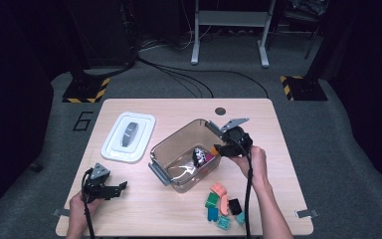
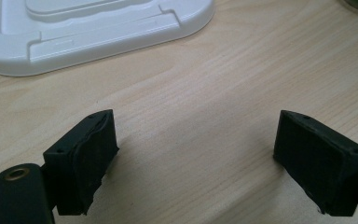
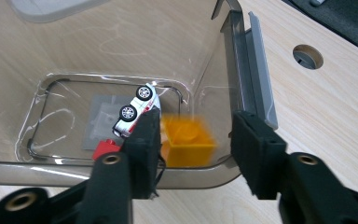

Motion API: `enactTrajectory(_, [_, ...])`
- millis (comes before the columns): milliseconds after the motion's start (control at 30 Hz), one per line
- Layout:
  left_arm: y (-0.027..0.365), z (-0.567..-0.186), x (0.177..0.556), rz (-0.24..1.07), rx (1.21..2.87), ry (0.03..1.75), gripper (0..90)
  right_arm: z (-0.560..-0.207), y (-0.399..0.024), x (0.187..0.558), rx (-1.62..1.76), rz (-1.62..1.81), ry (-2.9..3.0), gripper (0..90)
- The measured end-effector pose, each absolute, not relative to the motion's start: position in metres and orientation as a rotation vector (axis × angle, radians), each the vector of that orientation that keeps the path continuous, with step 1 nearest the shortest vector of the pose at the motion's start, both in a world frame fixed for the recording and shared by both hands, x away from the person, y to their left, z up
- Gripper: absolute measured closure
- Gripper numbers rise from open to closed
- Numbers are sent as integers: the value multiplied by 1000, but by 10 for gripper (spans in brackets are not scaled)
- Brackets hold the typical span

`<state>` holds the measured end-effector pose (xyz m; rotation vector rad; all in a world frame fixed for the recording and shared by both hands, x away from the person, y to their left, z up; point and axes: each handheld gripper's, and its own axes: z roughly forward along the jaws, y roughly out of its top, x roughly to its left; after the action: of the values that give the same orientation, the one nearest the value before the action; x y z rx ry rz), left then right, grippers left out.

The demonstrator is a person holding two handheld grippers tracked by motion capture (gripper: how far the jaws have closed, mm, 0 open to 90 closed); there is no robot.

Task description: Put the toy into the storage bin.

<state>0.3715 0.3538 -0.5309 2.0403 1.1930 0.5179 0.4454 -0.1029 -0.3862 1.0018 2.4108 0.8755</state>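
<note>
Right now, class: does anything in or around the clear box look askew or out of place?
Yes. The toy car in the clear box lies tipped on its side, wheels facing up. A yellow block sits blurred between the right tool's jaws.

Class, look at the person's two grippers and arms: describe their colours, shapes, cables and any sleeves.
Both the left gripper and the right gripper are black, each topped by a grey three-cornered plate, with a black cable trailing back along the forearm. Their jaws end in blocky black pads. The forearms show no sleeves.
</note>
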Motion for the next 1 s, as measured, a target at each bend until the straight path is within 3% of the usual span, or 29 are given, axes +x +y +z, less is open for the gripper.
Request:
enactTrajectory(467, [354,-531,371,518,2040,1193,129,-380,-133,417,1139,1002,2335,283])
enactTrajectory(1000, [354,-531,371,518,2041,1193,129,-441,-178,360,1318,1002,2372,112])
